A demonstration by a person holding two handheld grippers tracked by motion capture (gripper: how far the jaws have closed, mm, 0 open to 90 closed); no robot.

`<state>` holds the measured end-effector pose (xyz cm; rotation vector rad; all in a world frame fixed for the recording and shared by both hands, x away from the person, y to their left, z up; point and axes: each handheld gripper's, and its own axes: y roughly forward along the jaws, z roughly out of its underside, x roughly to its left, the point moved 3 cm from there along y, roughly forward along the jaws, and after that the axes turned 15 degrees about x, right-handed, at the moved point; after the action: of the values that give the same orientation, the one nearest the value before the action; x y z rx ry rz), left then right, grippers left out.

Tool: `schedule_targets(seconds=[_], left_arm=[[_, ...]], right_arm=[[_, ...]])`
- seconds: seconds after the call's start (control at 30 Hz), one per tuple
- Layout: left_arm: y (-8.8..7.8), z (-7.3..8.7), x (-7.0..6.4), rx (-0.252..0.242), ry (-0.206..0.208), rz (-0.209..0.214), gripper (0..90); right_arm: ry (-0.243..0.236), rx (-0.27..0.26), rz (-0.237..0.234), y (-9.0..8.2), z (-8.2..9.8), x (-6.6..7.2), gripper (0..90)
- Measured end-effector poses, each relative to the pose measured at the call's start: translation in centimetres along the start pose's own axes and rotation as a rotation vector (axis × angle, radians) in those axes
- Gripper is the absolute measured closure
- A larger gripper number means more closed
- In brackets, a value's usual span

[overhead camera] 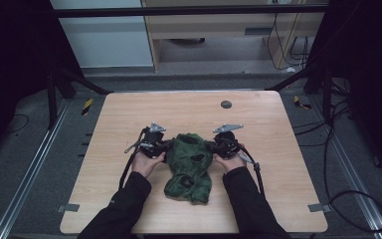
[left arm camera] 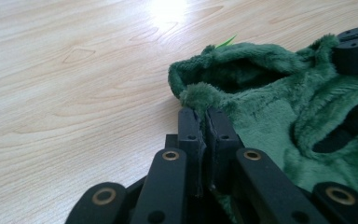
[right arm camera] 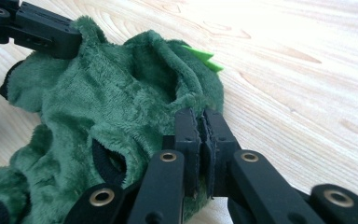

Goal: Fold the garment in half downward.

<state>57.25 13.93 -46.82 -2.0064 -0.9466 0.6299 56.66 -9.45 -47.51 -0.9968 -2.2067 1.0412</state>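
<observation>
Green plush garment (overhead camera: 190,164) on bench (overhead camera: 258,129). Left hand-held gripper (left arm camera: 199,112) and right hand-held gripper (right arm camera: 200,114) clamped on far opening's rim. Likely next: lift, spread flat.

The plush garment (overhead camera: 190,167) is deep forest green throughout, with black trim at its openings and a small bright lime-green serrated piece (right arm camera: 204,58) near one edge, perhaps a felt spike. The table (overhead camera: 129,119) is pale blond wood with light brown grain, and a small dark grey disc (overhead camera: 226,104) sits on it. Both grippers, left (left arm camera: 204,119) and right (right arm camera: 201,119), are matt black with brass-coloured pivot rings. The person's sleeves (overhead camera: 124,204) are black.
</observation>
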Motion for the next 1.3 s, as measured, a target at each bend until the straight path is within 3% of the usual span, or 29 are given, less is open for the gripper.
schedule_targets(seconds=[0.53, 1.3], left_arm=[[-3.0, 1.3, -1.6, -0.059, 0.029, 0.033, 85.9], [-5.0, 4.0, -3.1, -0.051, 0.091, 0.056, 86.0]], right_arm=[[-0.059, -0.050, -0.026, -2.6, 0.2, 1.7, 85.9], [-0.131, -0.070, -0.060, -4.4, 1.8, 3.3, 85.7]])
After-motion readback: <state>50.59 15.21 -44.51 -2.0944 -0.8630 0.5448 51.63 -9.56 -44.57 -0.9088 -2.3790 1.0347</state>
